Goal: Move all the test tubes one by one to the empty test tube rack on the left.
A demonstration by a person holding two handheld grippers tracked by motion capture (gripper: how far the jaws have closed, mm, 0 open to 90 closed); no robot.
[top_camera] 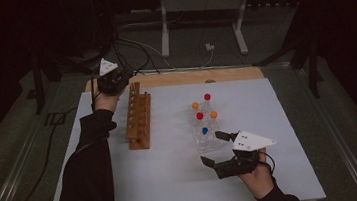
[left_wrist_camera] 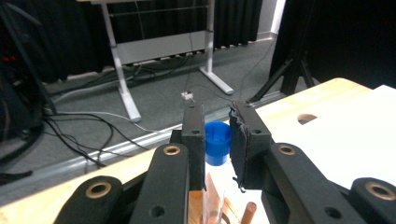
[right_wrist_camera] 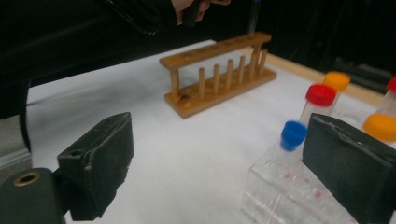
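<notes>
A clear plastic rack (top_camera: 205, 135) stands on the white table (top_camera: 175, 181) right of centre and holds capped tubes: two with orange caps (top_camera: 195, 106), two with red caps (top_camera: 207, 97) and one with a blue cap (top_camera: 205, 130) (in the right hand-held gripper's view the blue-capped one sits nearest, at the rack's near corner (right_wrist_camera: 293, 133)). Left of it, well apart, lies a long wooden rack (top_camera: 138, 121) with a row of pegs and a top bar with holes, running away from the person; no tube can be made out standing in it. The left hand-held gripper (top_camera: 114, 81) hangs over the far end of that wooden rack, its jaws drawn close together on a clear tube with a blue cap (left_wrist_camera: 217, 142), gripped just below the cap, the tube's body reaching down toward the wood (left_wrist_camera: 212, 205) beneath it. The right hand-held gripper (top_camera: 217, 149) rests low near the front of the plastic rack with its jaws spread wide and holding nothing; one pad (right_wrist_camera: 100, 163) stands over bare table, the other (right_wrist_camera: 348, 163) just beside the rack's near side, whether touching it I cannot tell
</notes>
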